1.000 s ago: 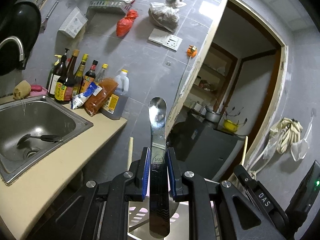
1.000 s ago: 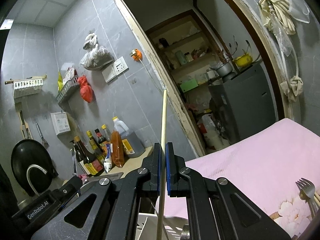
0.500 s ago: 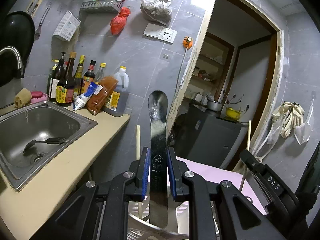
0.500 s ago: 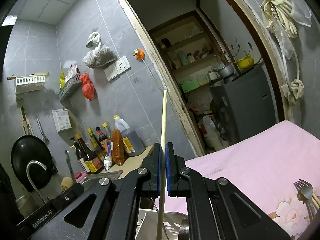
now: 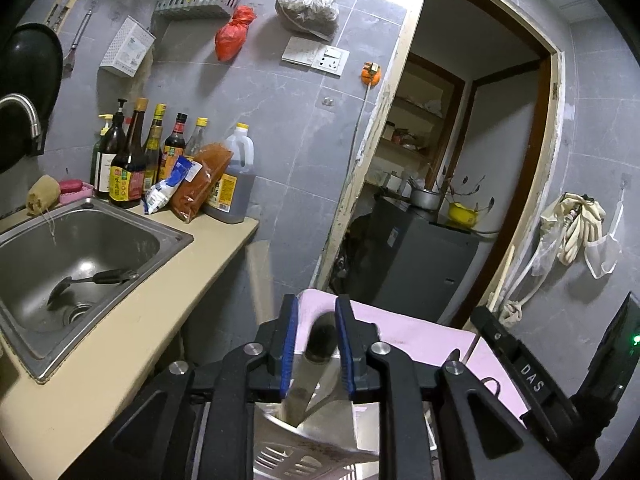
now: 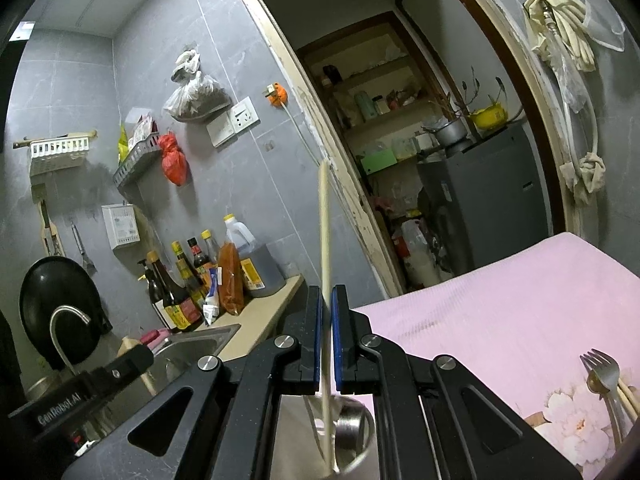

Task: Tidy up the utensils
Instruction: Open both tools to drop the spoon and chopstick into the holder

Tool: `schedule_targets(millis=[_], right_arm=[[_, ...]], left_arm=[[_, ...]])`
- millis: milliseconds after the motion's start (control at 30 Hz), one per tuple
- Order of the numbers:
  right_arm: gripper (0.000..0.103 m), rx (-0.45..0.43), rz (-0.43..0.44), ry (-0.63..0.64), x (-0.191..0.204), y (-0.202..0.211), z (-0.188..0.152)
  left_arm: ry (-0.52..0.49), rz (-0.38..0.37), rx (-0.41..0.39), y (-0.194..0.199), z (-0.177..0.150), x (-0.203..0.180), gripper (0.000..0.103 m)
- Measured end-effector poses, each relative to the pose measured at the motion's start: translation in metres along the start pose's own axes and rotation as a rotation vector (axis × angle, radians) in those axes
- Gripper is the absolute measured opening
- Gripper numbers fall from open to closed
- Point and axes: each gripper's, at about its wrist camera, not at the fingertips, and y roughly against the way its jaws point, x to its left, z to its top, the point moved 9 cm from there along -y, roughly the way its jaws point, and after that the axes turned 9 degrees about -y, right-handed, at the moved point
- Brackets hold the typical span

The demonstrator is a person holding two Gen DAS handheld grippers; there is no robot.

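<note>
My left claw (image 5: 316, 344) is opening to drop the blurred steel spoon (image 5: 310, 364) into the white slotted plastic holder (image 5: 304, 452) below, w/ right claw (image 6: 327, 336) clamped on a pale wooden chopstick (image 6: 325, 248) upright above it, next in.

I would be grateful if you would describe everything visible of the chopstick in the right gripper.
The chopstick is a single slim, pale stick, wooden or bamboo by its look. It stands nearly upright, leaning slightly. The right gripper is shut on its middle, blue pads pressing both sides. Its top rises in front of the door frame; its lower end reaches down beside a metal cup.
</note>
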Motion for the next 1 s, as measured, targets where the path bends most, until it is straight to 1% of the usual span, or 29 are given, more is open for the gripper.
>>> schedule_targets(millis=[133,233,300,333,367,467,533,567,600,633,700,733,767,800,833,867,900,1000], right_arm=[[0.005,0.031,0.013,0.014,0.003,0.004,-0.001],[0.006,0.041,0.016,0.024,0.003,0.014,0.002],[0.012,0.045,0.013,0.027,0.001,0.021,0.007],[0.021,0.047,0.009,0.028,0.0,0.024,0.01],[0.028,0.049,0.006,0.028,-0.002,0.027,0.013],[0.028,0.055,-0.005,0.034,-0.007,0.039,0.025],[0.031,0.066,-0.012,0.043,-0.011,0.046,0.031],[0.035,0.072,-0.016,0.047,-0.013,0.05,0.035],[0.038,0.075,-0.021,0.052,-0.015,0.054,0.039],[0.041,0.076,-0.027,0.057,-0.017,0.058,0.043],[0.047,0.08,-0.038,0.072,-0.022,0.067,0.053],[0.053,0.082,-0.045,0.079,-0.024,0.071,0.056],[0.061,0.084,-0.053,0.085,-0.027,0.074,0.06],[0.065,0.086,-0.066,0.092,-0.031,0.078,0.065],[0.072,0.085,-0.079,0.099,-0.036,0.084,0.07],[0.075,0.081,-0.087,0.103,-0.039,0.088,0.074],[0.076,0.076,-0.1,0.11,-0.044,0.093,0.079],[0.08,0.051,-0.135,0.13,-0.06,0.109,0.094]], left_arm=[[0.0,-0.005,0.009,0.003,0.002,0.0,0.022],[0.004,-0.009,0.014,0.004,0.003,0.0,0.027],[0.004,-0.01,0.015,0.005,0.004,-0.001,0.036],[0.002,-0.01,0.014,0.007,0.006,-0.001,0.038],[0.0,-0.009,0.015,0.008,0.007,-0.002,0.041],[-0.014,-0.012,0.026,0.011,0.011,-0.007,0.043],[-0.034,-0.015,0.035,0.014,0.015,-0.014,0.048],[-0.041,-0.019,0.037,0.017,0.017,-0.018,0.053],[-0.047,-0.024,0.038,0.018,0.019,-0.021,0.06],[-0.052,-0.03,0.04,0.021,0.021,-0.026,0.064],[-0.058,-0.042,0.046,0.026,0.025,-0.035,0.075],[-0.063,-0.051,0.05,0.028,0.027,-0.04,0.078],[-0.067,-0.057,0.054,0.03,0.028,-0.044,0.081],[-0.072,-0.062,0.057,0.031,0.029,-0.049,0.085],[-0.077,-0.067,0.06,0.033,0.03,-0.054,0.088],[-0.084,-0.072,0.059,0.037,0.03,-0.062,0.091],[-0.087,-0.077,0.056,0.039,0.03,-0.067,0.093],[-0.095,-0.099,0.048,0.048,0.029,-0.087,0.095]])
